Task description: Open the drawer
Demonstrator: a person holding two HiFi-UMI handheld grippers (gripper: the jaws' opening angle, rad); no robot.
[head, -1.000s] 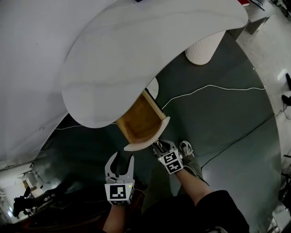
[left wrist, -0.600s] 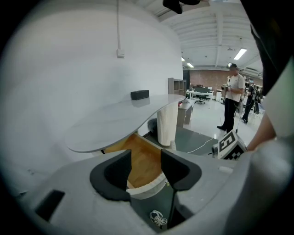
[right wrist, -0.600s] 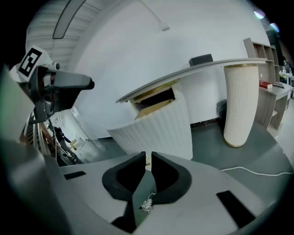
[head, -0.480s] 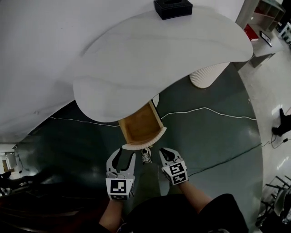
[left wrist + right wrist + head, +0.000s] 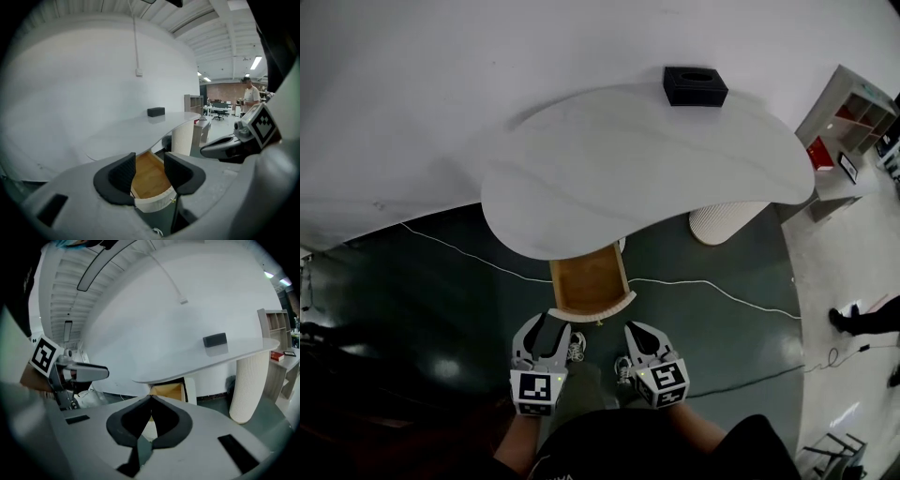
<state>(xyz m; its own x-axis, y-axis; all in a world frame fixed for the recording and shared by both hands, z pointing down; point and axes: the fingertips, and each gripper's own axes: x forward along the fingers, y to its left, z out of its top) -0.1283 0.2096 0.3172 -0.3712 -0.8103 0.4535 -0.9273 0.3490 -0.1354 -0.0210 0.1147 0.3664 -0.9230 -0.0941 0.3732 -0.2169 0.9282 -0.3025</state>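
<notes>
Head view. Drawer (image 5: pixel 589 279) stands pulled out from under the near edge of the white curved counter (image 5: pixel 656 159), just below frame centre. Wooden interior exposed, nothing visible inside it. Its pale curved front faces the bottom of the frame.

Left tool (image 5: pixel 546 328), lower left of centre: jaws apart at a moderate gap, nothing between the pads. In the left gripper view the left tool (image 5: pixel 149 171) frames the drawer (image 5: pixel 151 180) through that gap, but the drawer sits beyond the tips, not touched.

Right tool (image 5: pixel 637 328), lower right of centre: jaws closed tip to tip, empty. The right gripper view confirms this: the right tool (image 5: pixel 151 398) has its tips meeting, and the drawer (image 5: pixel 169 391) shows just above them, apart from the tool.

Both tools hang clear of the drawer front, side by side, above the dark green floor (image 5: pixel 741 272).

Other items: a black box (image 5: pixel 695 85) on the far edge of the counter, upper centre. A ribbed pedestal (image 5: pixel 724 223) under the counter, right of the drawer. A white cable (image 5: pixel 712 286) runs across the floor. A shelf unit (image 5: pixel 853 112) at upper right. Shoes (image 5: pixel 576 349) show between the tools.
</notes>
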